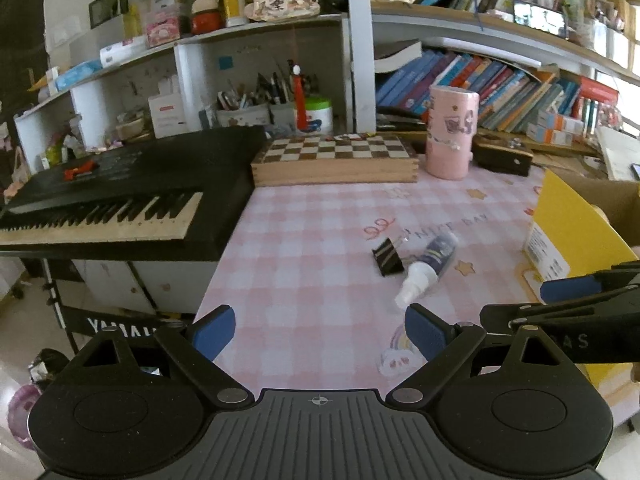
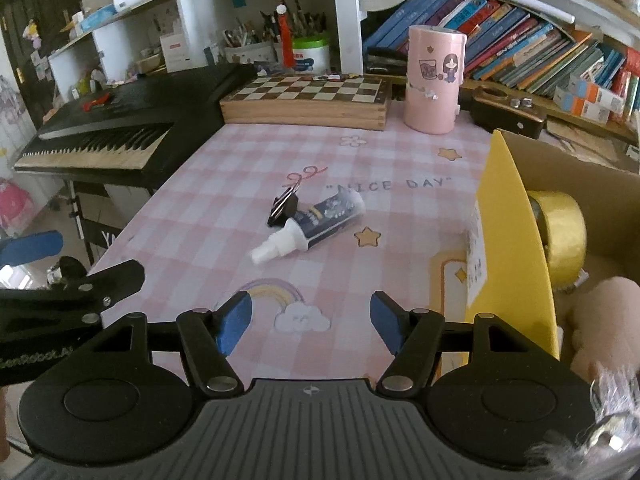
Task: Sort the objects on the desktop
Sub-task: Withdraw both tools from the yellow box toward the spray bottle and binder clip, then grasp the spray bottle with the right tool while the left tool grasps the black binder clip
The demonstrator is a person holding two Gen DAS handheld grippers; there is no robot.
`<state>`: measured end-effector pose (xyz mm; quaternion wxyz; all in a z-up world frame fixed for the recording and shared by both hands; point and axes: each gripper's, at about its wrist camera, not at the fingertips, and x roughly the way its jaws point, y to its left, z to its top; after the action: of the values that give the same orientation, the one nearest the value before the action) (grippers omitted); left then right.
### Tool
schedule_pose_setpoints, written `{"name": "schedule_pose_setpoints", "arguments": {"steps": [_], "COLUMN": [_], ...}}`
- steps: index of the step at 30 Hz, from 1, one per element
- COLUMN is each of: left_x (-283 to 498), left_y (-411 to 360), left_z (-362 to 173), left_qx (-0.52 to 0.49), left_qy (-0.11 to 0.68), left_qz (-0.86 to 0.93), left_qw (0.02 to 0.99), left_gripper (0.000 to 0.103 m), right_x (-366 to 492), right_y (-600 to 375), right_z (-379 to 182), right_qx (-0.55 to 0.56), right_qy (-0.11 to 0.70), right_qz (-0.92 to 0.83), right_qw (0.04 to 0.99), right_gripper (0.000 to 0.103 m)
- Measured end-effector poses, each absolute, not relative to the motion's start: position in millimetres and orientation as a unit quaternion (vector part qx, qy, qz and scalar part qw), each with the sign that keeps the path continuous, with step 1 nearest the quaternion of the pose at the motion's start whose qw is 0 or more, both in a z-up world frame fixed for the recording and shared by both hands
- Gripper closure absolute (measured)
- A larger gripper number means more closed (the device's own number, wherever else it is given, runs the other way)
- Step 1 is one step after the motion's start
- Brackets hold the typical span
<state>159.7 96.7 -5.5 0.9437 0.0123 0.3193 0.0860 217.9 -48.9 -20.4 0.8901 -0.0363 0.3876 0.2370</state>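
Note:
A small spray bottle with a dark blue label and white nozzle lies on its side on the pink checked desk mat. A black binder clip rests against it. My left gripper hovers open over the mat's near edge, with nothing between its blue pads. My right gripper is open too, empty, above the rainbow print and short of the bottle. Each gripper shows at the other view's edge. A yellow-sided cardboard box stands at the right.
A wooden chessboard box and a pink cylinder stand at the back of the mat. A black keyboard borders the left. Inside the box are a yellow tape roll and a pink plush.

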Motion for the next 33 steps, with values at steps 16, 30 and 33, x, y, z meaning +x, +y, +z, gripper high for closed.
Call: {"name": "schedule_pose_setpoints", "arguments": {"steps": [16, 30, 33], "left_x": [205.9, 226.7, 231.7], "left_y": [107.3, 112.5, 110.9], "left_z": [-5.5, -10.7, -12.8], "left_qx": [0.005, 0.005, 0.004], "left_qy": [0.316, 0.330, 0.329], "left_qz": [0.133, 0.142, 0.132], "left_qw": [0.939, 0.933, 0.935], "left_gripper": [0.009, 0.009, 0.009], "right_x": [297.6, 345.3, 339.2], "right_y": [-28.9, 8.2, 4.7], "right_z": [-38.4, -66.5, -63.9], "right_qx": [-0.013, -0.010, -0.032], "right_qy": [0.420, 0.458, 0.450], "right_qz": [0.226, 0.216, 0.216], "right_qw": [0.879, 0.862, 0.866], "right_gripper": [0.038, 0.042, 0.064]}}
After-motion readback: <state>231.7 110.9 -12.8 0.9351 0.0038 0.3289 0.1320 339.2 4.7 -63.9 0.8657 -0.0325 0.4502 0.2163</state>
